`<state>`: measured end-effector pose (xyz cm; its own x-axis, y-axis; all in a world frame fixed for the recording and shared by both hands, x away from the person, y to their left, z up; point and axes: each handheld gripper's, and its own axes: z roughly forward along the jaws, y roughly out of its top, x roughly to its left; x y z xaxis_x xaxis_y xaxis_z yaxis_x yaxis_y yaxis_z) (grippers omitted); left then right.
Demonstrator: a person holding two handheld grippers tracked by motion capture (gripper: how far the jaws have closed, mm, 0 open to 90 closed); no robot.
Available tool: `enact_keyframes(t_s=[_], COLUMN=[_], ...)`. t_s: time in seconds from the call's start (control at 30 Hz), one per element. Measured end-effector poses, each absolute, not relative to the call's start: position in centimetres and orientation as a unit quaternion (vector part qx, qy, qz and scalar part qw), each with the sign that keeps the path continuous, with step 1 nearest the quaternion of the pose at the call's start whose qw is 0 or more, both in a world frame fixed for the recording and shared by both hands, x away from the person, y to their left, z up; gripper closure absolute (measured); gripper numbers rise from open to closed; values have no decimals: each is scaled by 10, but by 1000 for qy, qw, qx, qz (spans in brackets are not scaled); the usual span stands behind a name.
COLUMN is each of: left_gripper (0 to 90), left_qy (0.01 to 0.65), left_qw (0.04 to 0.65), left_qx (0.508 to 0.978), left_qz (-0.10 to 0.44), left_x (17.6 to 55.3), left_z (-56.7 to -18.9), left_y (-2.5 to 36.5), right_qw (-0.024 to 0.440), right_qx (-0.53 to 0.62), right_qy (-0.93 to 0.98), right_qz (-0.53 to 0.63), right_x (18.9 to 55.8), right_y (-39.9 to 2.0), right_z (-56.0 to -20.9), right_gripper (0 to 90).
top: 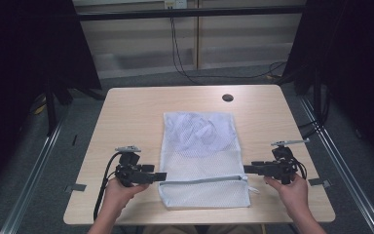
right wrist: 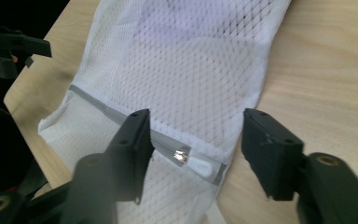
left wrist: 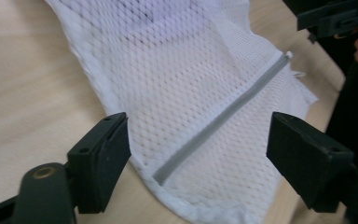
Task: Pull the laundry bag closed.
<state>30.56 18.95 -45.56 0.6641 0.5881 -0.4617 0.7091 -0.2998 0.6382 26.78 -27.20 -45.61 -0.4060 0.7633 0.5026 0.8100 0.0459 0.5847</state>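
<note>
- Both tongs stand wide open and hold nothing: the left tongs [left wrist: 196, 140] frame the near-left corner of a white mesh bag [top: 202, 156], the right tongs [right wrist: 193, 154] frame its near-right edge.
- In the left gripper view, the jaws sit either side of the blind end of the grey zipper [left wrist: 219, 121]; whether either jaw brushes the mesh cannot be told.
- In the right gripper view, the jaws straddle the white zipper pull [right wrist: 200, 164], which lies at the bag's right edge with its small metal slider just beside it.
- From the high view, the left tongs [top: 159, 176] point inward at the bag's left side and the right tongs [top: 247, 169] at its right, each level with the zipper line.
- Bag lies flat at the middle of the table [top: 126, 112], zipper near the person's side, a pale bundle showing dimly through the far half.
- Judged by its look, the bag is light, limp and thin: it will sag, bunch and slide on the smooth wood if pulled from one side alone.
- Best holds appear to be the hemmed corner by the zipper's blind end, to anchor, and the stiff pull tab, to draw.
- Open mesh could snag on a jaw edge.
</note>
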Motion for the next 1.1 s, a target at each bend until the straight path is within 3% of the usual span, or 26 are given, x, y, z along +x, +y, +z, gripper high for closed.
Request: enact_keyframes(t_s=[0.13, 0.3, 0.7, 1.1], left_gripper=[108, 75, 59, 55], left_qy=[394, 389, 389, 400], left_qw=[426, 406, 386, 371], left_qx=[814, 826, 831, 831], left_qz=[-17, 28, 88, 111], left_x=[306, 307, 311, 316], left_z=[-452, -451, -452, -460], left_y=[192, 199, 220, 229], right_qw=[-1, -34, -106, -129], right_qx=[-538, -534, -506, -500], right_qy=[-725, -723, -751, -760], right_qz=[-430, -438, -410, -394], right_x=[267, 265, 259, 260], right_y=[-275, -284, -296, -306], right_z=[-454, -453, -452, -457], right_gripper=[282, 191, 123, 114])
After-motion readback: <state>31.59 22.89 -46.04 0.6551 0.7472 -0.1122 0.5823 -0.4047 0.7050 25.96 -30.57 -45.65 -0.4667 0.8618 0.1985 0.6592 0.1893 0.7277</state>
